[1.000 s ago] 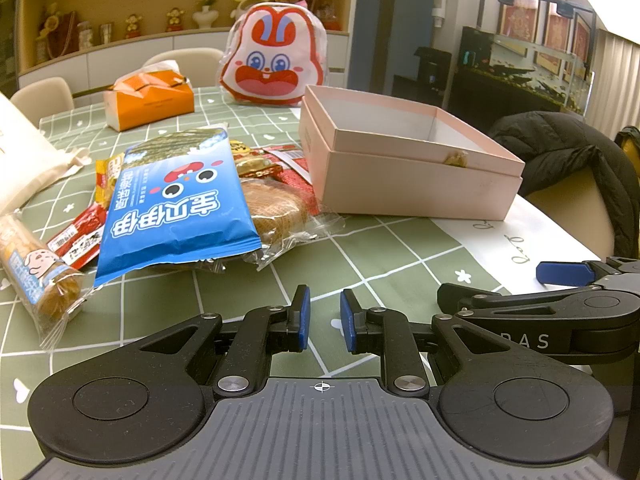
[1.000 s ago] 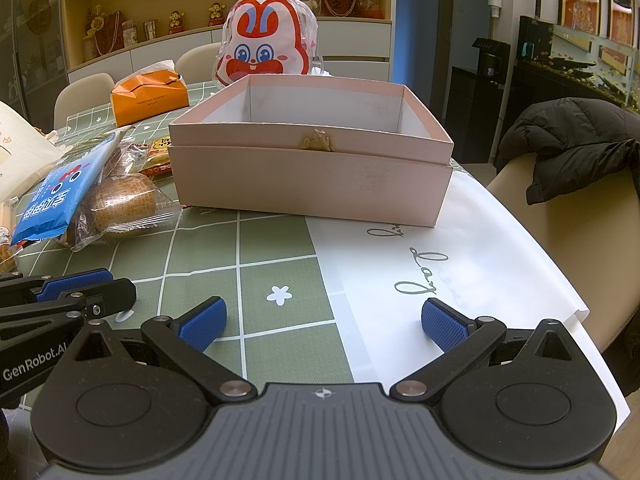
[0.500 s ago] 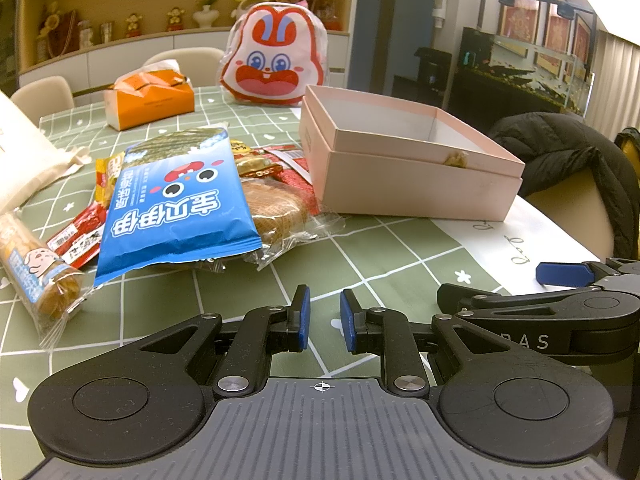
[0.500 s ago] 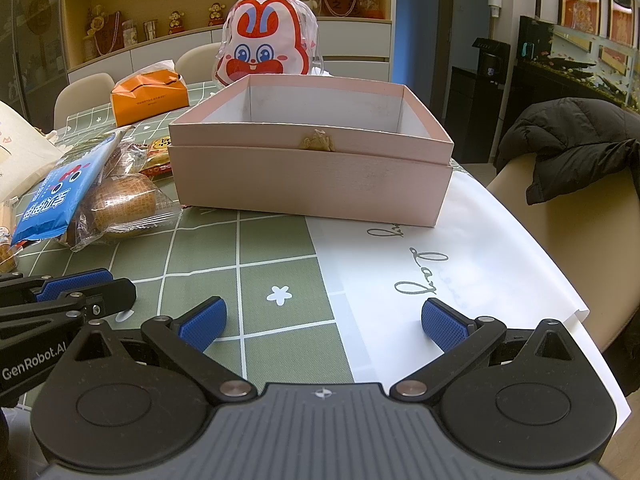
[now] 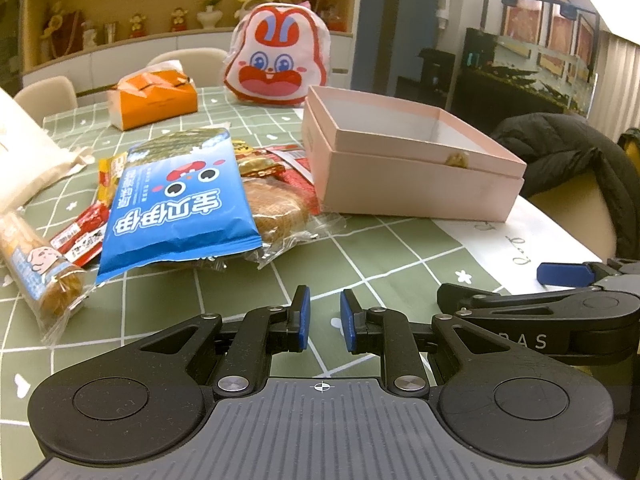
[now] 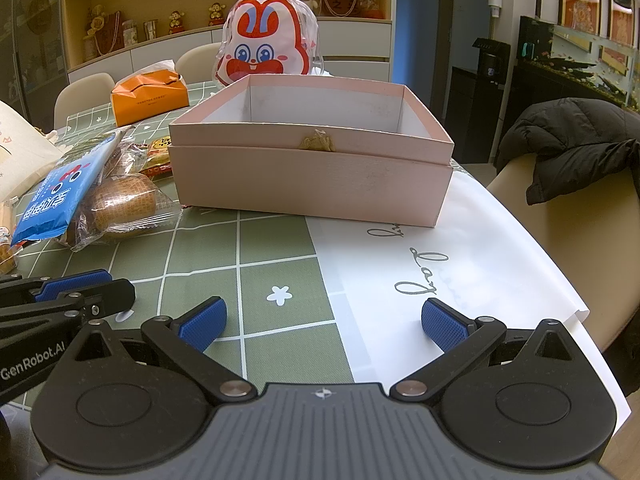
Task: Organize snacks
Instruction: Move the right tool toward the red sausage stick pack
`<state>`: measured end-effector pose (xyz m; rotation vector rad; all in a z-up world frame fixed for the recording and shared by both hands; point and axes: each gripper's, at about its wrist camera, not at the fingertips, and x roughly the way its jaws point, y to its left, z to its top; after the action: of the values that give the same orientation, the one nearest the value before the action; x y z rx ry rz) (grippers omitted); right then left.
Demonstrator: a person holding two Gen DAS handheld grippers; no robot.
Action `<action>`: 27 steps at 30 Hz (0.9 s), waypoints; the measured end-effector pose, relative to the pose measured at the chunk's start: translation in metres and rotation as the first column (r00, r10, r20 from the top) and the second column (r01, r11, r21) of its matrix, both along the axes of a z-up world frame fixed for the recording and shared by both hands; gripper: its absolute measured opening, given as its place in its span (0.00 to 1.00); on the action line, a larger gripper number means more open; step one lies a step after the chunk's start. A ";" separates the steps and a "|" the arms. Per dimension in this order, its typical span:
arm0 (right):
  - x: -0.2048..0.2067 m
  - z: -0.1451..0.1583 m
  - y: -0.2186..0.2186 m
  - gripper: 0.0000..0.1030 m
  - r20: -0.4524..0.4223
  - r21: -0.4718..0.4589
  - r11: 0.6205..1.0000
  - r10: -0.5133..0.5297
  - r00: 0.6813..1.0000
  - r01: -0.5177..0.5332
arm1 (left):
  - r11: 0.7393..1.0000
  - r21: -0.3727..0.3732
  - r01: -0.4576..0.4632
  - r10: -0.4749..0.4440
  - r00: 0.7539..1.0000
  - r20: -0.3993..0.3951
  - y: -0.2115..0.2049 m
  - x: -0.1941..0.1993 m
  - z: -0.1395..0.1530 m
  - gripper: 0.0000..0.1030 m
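Note:
A pile of snacks lies left of the open pink box: a blue snack bag, a clear-wrapped brown bun under its edge, a wrapped roll cake, and red sachets. My left gripper hovers low over the green checked cloth in front of the pile, shut with nothing between its pads. In the right wrist view, my right gripper stands wide open and empty, facing the pink box, with the blue bag at the left. The box looks empty inside.
An orange tissue box and a rabbit-faced bag stand at the back of the table. A white paper bag lies flat under the box's right side. A cream cloth bag sits far left. A black jacket drapes a chair on the right.

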<state>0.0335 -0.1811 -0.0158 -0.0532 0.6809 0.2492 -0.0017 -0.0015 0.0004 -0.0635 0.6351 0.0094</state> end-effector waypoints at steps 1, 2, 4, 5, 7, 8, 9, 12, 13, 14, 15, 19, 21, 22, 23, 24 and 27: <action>0.000 0.000 0.000 1.00 0.000 0.000 1.000 0.000 1.000 0.000 | 1.000 -0.002 0.001 -0.001 1.000 0.001 0.000 0.000 0.000 0.22; -0.001 0.000 0.000 1.00 0.000 0.000 1.000 0.000 1.000 0.000 | 1.000 -0.014 0.002 -0.002 1.000 0.003 0.001 0.000 0.000 0.22; -0.001 0.000 0.000 1.00 0.000 -0.001 1.000 0.009 1.000 -0.009 | 0.998 -0.053 0.023 -0.023 1.000 0.002 0.007 -0.003 0.001 0.22; -0.001 0.000 0.000 1.00 -0.006 -0.004 0.999 0.033 0.999 -0.033 | 0.996 -0.077 0.045 -0.044 0.999 0.003 0.010 -0.007 0.005 0.22; 0.000 0.001 -0.002 1.00 -0.016 -0.005 0.998 0.067 0.998 -0.067 | 0.993 -0.101 0.061 -0.057 0.997 0.043 0.021 -0.020 0.020 0.23; 0.007 0.002 -0.005 1.00 -0.034 -0.012 0.994 0.111 0.993 -0.111 | 0.993 -0.103 0.049 -0.041 0.996 0.077 0.031 -0.029 0.033 0.24; 0.009 0.002 -0.006 1.00 -0.038 -0.013 0.992 0.128 0.991 -0.128 | 0.993 -0.112 0.029 -0.018 0.995 0.097 0.041 -0.034 0.043 0.25; 0.005 0.003 -0.008 1.00 -0.052 -0.016 0.989 0.145 0.988 -0.146 | 0.976 -0.182 -0.119 0.142 0.983 0.118 0.096 -0.042 0.070 0.25; 0.006 0.005 -0.008 1.00 -0.060 -0.018 0.989 0.149 0.987 -0.150 | 0.959 -0.204 -0.197 0.221 0.969 0.106 0.115 -0.043 0.075 0.24; 0.007 0.006 -0.008 1.00 -0.067 -0.019 0.988 0.153 0.986 -0.154 | 0.928 -0.228 -0.295 0.319 0.945 0.074 0.139 -0.042 0.078 0.24; 0.006 0.005 -0.008 1.00 -0.072 -0.020 0.987 0.157 0.985 -0.159 | 0.900 -0.238 -0.366 0.386 0.922 0.042 0.156 -0.041 0.078 0.25; 0.006 0.006 -0.006 1.00 -0.075 -0.022 0.986 0.161 0.984 -0.163 | 0.826 -0.226 -0.517 0.505 0.856 -0.112 0.208 -0.021 0.056 0.25; 0.005 0.006 -0.006 1.00 -0.075 -0.023 0.986 0.161 0.984 -0.163 | 0.821 -0.241 -0.517 0.488 0.855 -0.173 0.220 -0.010 0.041 0.30; 0.005 0.006 -0.006 1.00 -0.074 -0.022 0.986 0.162 0.984 -0.164 | 0.818 -0.283 -0.500 0.480 0.866 -0.143 0.222 -0.009 0.038 0.33; 0.004 0.006 -0.007 1.00 -0.073 -0.021 0.985 0.169 0.983 -0.170 | 0.816 -0.308 -0.489 0.475 0.871 -0.126 0.223 -0.007 0.036 0.33; 0.002 0.006 -0.006 1.00 -0.071 -0.021 0.980 0.196 0.978 -0.198 | 0.817 -0.316 -0.482 0.468 0.875 -0.126 0.222 -0.004 0.036 0.33; 0.000 0.007 -0.004 1.00 -0.070 -0.026 0.977 0.209 0.975 -0.211 | 0.852 -0.303 -0.428 0.417 0.903 -0.104 0.213 0.012 0.036 0.37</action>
<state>0.0331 -0.1849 -0.0092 -0.1501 0.7471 0.4450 0.0102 0.2117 0.0361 -0.5202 0.6422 0.3373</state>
